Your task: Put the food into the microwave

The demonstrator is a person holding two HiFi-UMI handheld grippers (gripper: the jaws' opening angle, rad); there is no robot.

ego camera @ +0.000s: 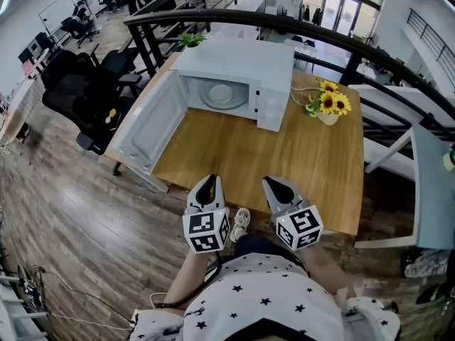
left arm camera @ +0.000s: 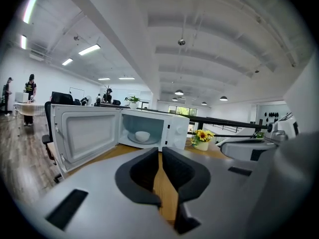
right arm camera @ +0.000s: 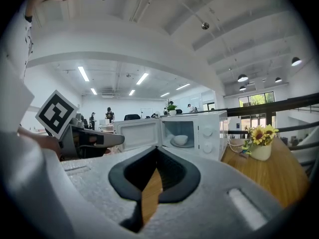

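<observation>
A white microwave (ego camera: 242, 73) stands at the back of the wooden table (ego camera: 284, 162), its door (ego camera: 146, 126) swung wide open to the left. Inside, a white bowl (ego camera: 221, 93) rests on the glass turntable; it also shows as the bowl (left arm camera: 142, 136) in the left gripper view and the bowl (right arm camera: 181, 140) in the right gripper view. My left gripper (ego camera: 208, 185) and right gripper (ego camera: 275, 186) hover side by side at the table's near edge, well short of the microwave. Both are shut with nothing between their jaws, as the left gripper (left arm camera: 160, 152) and right gripper (right arm camera: 156, 152) views confirm.
A vase of sunflowers (ego camera: 328, 106) stands on the table right of the microwave, with a cable beside it. Black office chairs (ego camera: 78, 91) sit left of the open door. A dark railing (ego camera: 298, 30) runs behind the table. A white bench (ego camera: 398, 155) is at the right.
</observation>
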